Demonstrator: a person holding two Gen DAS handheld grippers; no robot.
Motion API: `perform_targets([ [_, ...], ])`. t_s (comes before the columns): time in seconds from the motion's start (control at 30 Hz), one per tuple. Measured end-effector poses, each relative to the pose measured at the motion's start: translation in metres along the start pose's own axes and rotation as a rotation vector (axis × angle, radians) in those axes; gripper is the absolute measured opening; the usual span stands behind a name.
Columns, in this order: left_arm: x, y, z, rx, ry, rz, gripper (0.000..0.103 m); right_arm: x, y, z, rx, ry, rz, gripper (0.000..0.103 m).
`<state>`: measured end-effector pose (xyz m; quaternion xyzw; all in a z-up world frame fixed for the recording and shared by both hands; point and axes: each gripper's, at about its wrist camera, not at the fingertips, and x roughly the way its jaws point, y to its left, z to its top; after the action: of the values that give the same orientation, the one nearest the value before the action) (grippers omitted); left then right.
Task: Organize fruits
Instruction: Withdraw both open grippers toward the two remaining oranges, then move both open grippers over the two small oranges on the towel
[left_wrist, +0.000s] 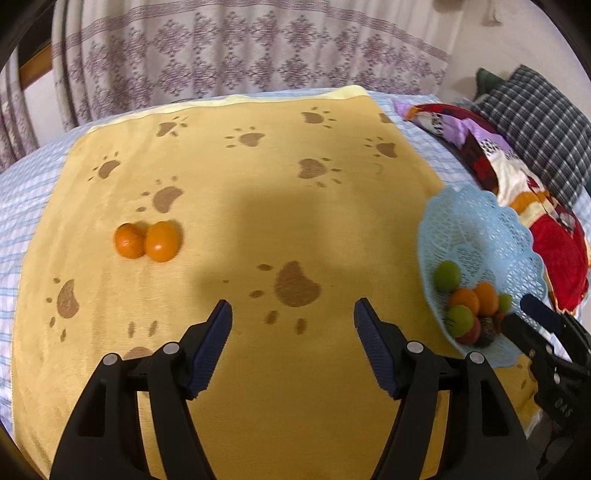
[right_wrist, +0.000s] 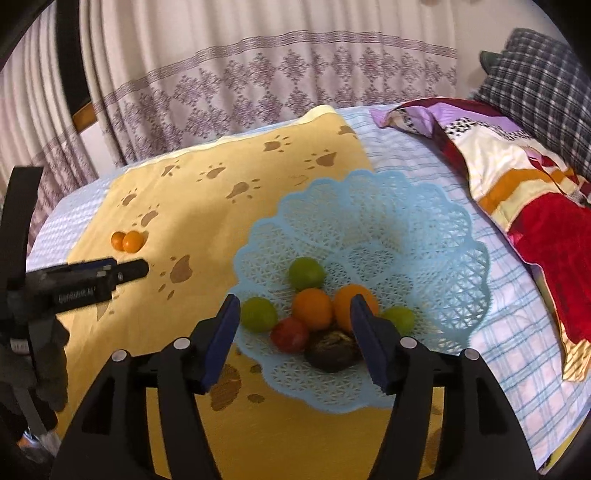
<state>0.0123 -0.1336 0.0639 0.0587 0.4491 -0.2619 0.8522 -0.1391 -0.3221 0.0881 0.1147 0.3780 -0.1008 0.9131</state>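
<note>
Two orange fruits (left_wrist: 147, 240) lie side by side on the yellow paw-print towel (left_wrist: 258, 221), at its left; they also show far off in the right wrist view (right_wrist: 127, 240). A light blue lattice basket (right_wrist: 424, 236) at the towel's right edge holds several fruits: green ones (right_wrist: 306, 272), orange ones (right_wrist: 312, 308), a red one (right_wrist: 290, 334) and a dark one (right_wrist: 332, 350). My left gripper (left_wrist: 293, 314) is open and empty, over bare towel. My right gripper (right_wrist: 295, 310) is open and empty, just above the fruits in the basket (left_wrist: 476, 229).
The towel lies on a blue checked bedsheet (right_wrist: 406, 147). A red and purple pillow (right_wrist: 517, 177) and a dark plaid pillow (right_wrist: 546, 88) lie to the right of the basket. A patterned curtain (left_wrist: 240, 59) hangs behind the bed.
</note>
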Motion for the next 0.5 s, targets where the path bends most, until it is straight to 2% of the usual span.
perform_targets([
  [0.3,-0.003,0.049,-0.002,-0.069,-0.002,0.065,0.068,0.007,0.028,0.003,-0.062,0.029,0.055,0.064],
  [0.5,-0.005,0.078,-0.003,-0.104,-0.002,0.107,0.068,0.02,0.055,0.015,-0.091,0.06,0.136,0.064],
])
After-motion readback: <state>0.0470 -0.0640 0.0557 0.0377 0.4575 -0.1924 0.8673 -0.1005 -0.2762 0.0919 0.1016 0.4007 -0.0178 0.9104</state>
